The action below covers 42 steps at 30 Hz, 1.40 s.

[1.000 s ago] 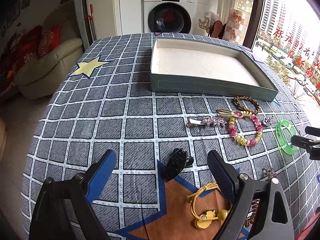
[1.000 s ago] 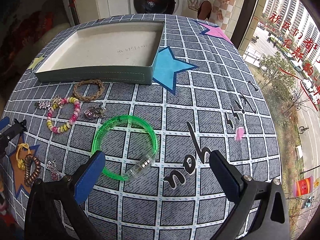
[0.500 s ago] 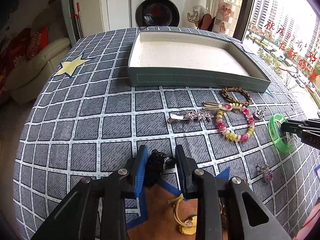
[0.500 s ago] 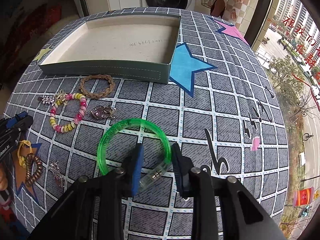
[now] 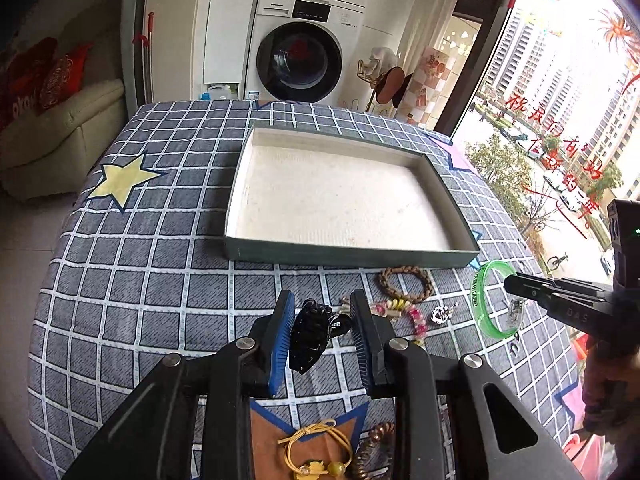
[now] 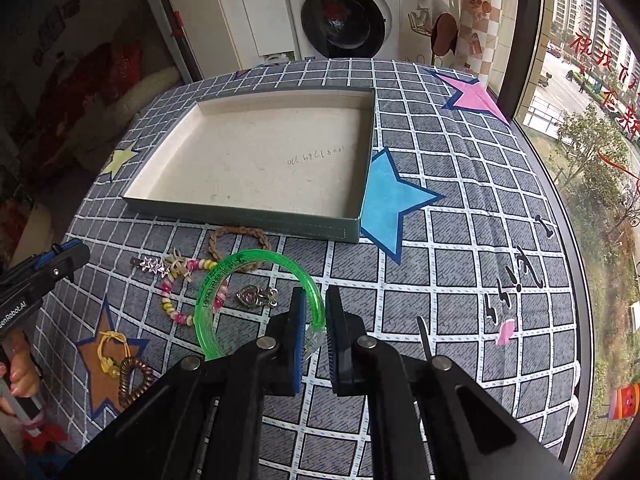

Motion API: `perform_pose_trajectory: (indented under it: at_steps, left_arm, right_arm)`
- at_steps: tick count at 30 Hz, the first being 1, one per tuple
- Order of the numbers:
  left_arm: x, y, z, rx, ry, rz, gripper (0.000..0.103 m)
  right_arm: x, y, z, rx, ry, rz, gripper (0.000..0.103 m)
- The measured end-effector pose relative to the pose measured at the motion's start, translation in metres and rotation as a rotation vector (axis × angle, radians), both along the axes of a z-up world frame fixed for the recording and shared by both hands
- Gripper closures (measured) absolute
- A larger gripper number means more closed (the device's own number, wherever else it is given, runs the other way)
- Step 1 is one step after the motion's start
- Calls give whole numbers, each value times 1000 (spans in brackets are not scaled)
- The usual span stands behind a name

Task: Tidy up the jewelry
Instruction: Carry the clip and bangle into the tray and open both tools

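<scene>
- The left claw [image 5: 322, 334] is clamped on the black hair clip [image 5: 310, 334], held clear of the checked tabletop [image 5: 132, 292]. The clip looks skewed between the pads, one end poking toward the right pad. I'd worry it twists or pops out on the way over.
- The right claw [image 6: 316, 330] is pinching the green bangle [image 6: 240, 300] at its clear clasp end, so most of the ring hangs out to the left, lifted. With that much overhang it could swing and slide through the pads.
- The hanging ring sits over the beaded bracelet [image 6: 188, 288] and the heart charm [image 6: 256, 296]. A low carry might snag them and drag them along.
- The tray [image 6: 248, 216] stands just beyond the loose pieces, empty inside as far as I can see. Its near wall is raised; a low approach could knock bangle or clip against the rim.
- Both claws are heading for one tray, near each other, so they might bump.
- Let go from too high, the bangle may roll or bounce out.
</scene>
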<state>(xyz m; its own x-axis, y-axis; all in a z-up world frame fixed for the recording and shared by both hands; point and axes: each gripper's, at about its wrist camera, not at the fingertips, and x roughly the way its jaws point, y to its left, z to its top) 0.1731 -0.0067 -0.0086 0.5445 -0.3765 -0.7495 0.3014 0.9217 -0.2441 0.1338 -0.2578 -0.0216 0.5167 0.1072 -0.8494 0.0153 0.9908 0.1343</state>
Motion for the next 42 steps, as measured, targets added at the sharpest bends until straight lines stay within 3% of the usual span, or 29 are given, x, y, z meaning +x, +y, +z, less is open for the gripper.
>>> perform_pose_trajectory:
  at_steps: [5, 10, 20, 25, 33, 36, 38, 39, 40, 41, 42]
  left_arm:
    - [40, -17, 17, 34, -49, 16, 62]
    - [85, -37, 11, 107, -77, 26, 62]
    - [161, -56, -38, 165, -8, 63, 62]
    - [174, -70, -59, 251, -17, 49, 62]
    - [178, -75, -77, 299, -11, 54, 61]
    - [178, -78, -76, 333, -15, 61, 61]
    - [176, -76, -73, 330, -22, 68, 60]
    - [174, -76, -70, 321, -29, 71, 58]
    - [173, -75, -67, 311, -33, 75, 26]
    - [170, -73, -64, 305, -46, 89, 0]
    - [165, -71, -58, 295, -75, 105, 0]
  right_arm:
    - [41, -3, 22, 23, -32, -14, 92]
    - [95, -5, 27, 58, -32, -34, 92]
    - [174, -7, -13, 52, 36, -60, 92]
    - [193, -12, -37, 51, 73, -87, 92]
    - [197, -10, -52, 13, 75, -77, 92]
    - [194, -7, -51, 5, 64, -67, 90]
    - [193, -8, -50, 33, 69, -70, 82]
    - [192, -7, -49, 52, 69, -69, 79]
    - [191, -8, -46, 68, 62, -67, 70]
    - [190, -8, -43, 79, 52, -63, 63]
    - [189, -8, -39, 85, 39, -59, 62]
